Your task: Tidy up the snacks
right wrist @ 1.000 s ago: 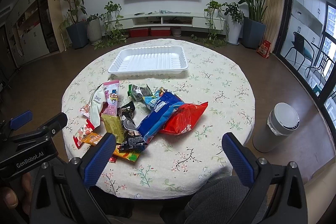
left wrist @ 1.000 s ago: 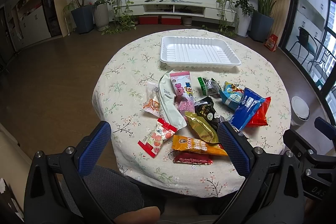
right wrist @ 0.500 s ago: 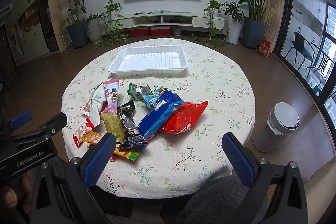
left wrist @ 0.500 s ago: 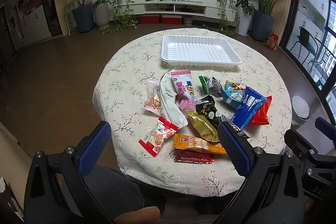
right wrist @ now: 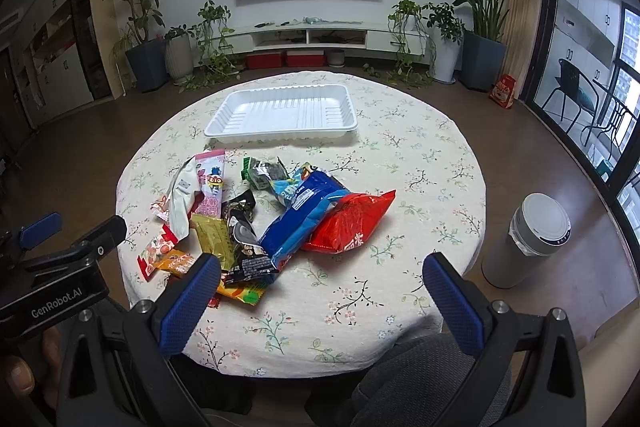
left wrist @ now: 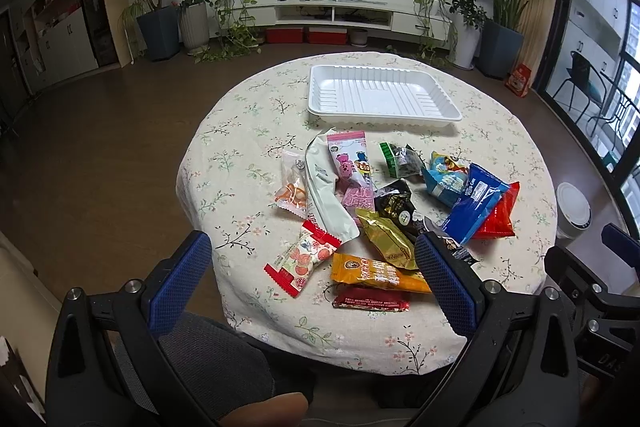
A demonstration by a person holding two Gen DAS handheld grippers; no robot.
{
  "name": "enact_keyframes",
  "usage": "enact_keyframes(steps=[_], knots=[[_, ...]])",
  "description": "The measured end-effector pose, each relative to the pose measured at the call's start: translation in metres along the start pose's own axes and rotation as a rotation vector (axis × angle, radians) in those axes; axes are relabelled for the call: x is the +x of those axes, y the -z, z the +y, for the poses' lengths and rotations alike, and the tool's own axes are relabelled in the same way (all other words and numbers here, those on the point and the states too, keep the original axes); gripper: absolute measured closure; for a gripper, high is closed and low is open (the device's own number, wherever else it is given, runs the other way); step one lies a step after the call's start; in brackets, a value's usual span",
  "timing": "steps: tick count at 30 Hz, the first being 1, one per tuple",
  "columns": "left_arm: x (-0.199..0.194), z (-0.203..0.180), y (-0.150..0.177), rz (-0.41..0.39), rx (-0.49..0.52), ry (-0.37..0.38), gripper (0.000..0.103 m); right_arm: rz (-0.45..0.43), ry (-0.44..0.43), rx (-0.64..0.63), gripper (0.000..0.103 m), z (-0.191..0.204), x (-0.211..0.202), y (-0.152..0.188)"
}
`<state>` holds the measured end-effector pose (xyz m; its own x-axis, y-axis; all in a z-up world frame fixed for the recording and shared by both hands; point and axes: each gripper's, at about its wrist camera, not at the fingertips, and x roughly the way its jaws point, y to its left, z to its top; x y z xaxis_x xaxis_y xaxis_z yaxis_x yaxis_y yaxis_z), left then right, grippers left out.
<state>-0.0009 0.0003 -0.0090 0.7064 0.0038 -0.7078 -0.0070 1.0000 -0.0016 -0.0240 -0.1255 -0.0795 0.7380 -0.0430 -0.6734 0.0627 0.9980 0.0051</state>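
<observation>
Round and covered in a flowered cloth, our table (left wrist: 248, 163) carried everything for the job: a white tray (left wrist: 382, 95) sat bare at the far side, and the snacks (left wrist: 384, 211) lay in a loose heap nearer to us, none of them in the tray yet. We held both tools back at the near edge, above our lap. Our left gripper (left wrist: 312, 281) had its blue pads spread wide with nothing between them, and our right gripper (right wrist: 316, 301) was likewise wide apart and holding nothing.

We judged the step to be the first pick. The packets overlapped, so we thought it best to start with ones lying free at the fringe: the red-and-white candy bag (left wrist: 302, 257) and the orange bar (left wrist: 378, 273) for the left, the red pouch (right wrist: 352, 219) for the right, since it lay partly under the blue bag (right wrist: 304, 215) only at one end. Such film wrappers looked slippery and puffed with air, so we meant to close on a crimped end or a flat seam, lift straight up so neighbours were not dragged along, and lay each flat in the tray from one side inward.
</observation>
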Motion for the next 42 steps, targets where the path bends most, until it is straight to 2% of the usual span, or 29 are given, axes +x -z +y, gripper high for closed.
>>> enact_keyframes(steps=[3,6,7,9,11,12,14,18,20,22,27,31,32,33,34,35,36,39,42], knots=[[0.002,0.003,0.001,0.002,0.002,0.003,0.000,-0.001,-0.004,0.002,0.000,0.000,0.000,0.000],[0.005,0.015,0.005,-0.018,-0.020,0.084,0.000,-0.019,-0.034,0.014,0.000,-0.004,-0.002,0.000],[0.008,0.017,0.006,-0.021,-0.006,0.088,0.000,-0.030,-0.049,0.020,0.000,-0.006,-0.003,0.000],[0.018,0.019,0.012,-0.030,0.065,0.050,0.000,-0.063,-0.093,0.037,0.000,-0.013,-0.005,-0.001],[0.026,0.027,0.017,-0.025,0.091,0.075,0.000,-0.100,-0.154,0.058,0.000,-0.021,-0.005,-0.001],[0.028,0.034,0.018,-0.024,0.066,0.082,0.000,-0.107,-0.170,0.064,0.000,-0.023,-0.005,-0.002],[0.036,0.050,0.015,0.041,0.022,0.061,0.000,-0.094,-0.199,0.067,0.000,-0.031,0.001,-0.006],[0.036,0.079,0.004,-0.008,-0.053,0.045,0.000,-0.047,-0.250,0.114,0.000,-0.044,0.022,-0.014],[0.040,0.091,-0.004,0.008,-0.083,0.031,0.000,-0.030,-0.262,0.136,0.000,-0.051,0.030,-0.017],[0.052,0.099,-0.014,0.053,-0.101,0.083,0.000,-0.018,-0.268,0.172,0.001,-0.059,0.040,-0.019],[0.076,0.078,-0.041,0.080,-0.013,0.155,0.000,0.018,-0.231,0.177,0.001,-0.066,0.064,-0.022],[0.109,0.045,-0.055,0.151,0.042,0.211,0.001,0.058,-0.198,0.153,0.002,-0.065,0.079,-0.025],[0.119,0.034,-0.057,0.171,0.081,0.197,0.009,0.059,-0.198,0.152,0.002,-0.065,0.081,-0.025],[0.125,0.027,-0.056,0.180,0.105,0.187,0.026,0.059,-0.194,0.150,0.003,-0.066,0.083,-0.024],[0.132,0.021,-0.055,0.197,0.129,0.180,0.035,0.060,-0.190,0.148,0.003,-0.066,0.084,-0.025],[0.139,0.017,-0.053,0.215,0.143,0.178,0.054,0.061,-0.188,0.145,0.004,-0.068,0.086,-0.025],[0.148,0.016,-0.050,0.241,0.148,0.179,0.069,0.061,-0.187,0.146,0.004,-0.067,0.087,-0.025],[0.165,0.022,-0.048,0.273,0.120,0.170,0.072,0.072,-0.191,0.164,0.005,-0.072,0.094,-0.023],[0.169,0.026,-0.056,0.254,0.108,0.182,0.072,0.081,-0.200,0.186,0.005,-0.075,0.100,-0.020]])
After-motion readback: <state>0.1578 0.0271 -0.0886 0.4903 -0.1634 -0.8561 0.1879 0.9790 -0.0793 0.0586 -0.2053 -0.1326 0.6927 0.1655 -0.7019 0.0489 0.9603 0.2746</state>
